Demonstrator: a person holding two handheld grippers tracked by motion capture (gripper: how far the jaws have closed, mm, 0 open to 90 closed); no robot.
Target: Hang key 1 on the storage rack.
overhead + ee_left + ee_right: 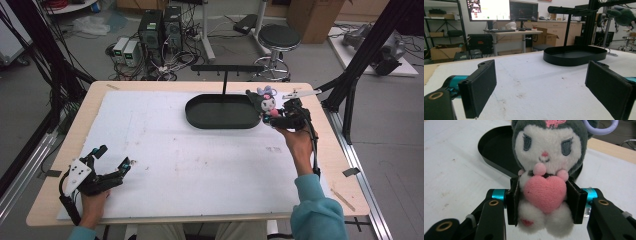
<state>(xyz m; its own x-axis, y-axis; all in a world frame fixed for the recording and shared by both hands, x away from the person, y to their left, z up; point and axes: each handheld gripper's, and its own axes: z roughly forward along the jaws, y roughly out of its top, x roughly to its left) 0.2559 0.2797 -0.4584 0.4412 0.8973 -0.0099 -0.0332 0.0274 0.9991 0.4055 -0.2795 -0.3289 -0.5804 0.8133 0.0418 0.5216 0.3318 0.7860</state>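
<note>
Step in hand, judged: carrying small grey-and-white plush doll with pink heart toward black oval metal tray with T-shaped hanger stand; right gripper clamped on doll's body, doll held at tray's 3 o'clock rim; left gripper idle at table's 7 o'clock, jaws wide apart, nothing between.

Next move likely needs doll's lilac loop raised to hanger bar; right gripper view shows loop and pad contact; high view shows bar.

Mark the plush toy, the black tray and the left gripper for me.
plush toy [545, 191]: right gripper view, on its pink heart.
black tray [222, 123]: high view, on its near rim.
left gripper [114, 157]: high view, midway between its fingertips.
</note>
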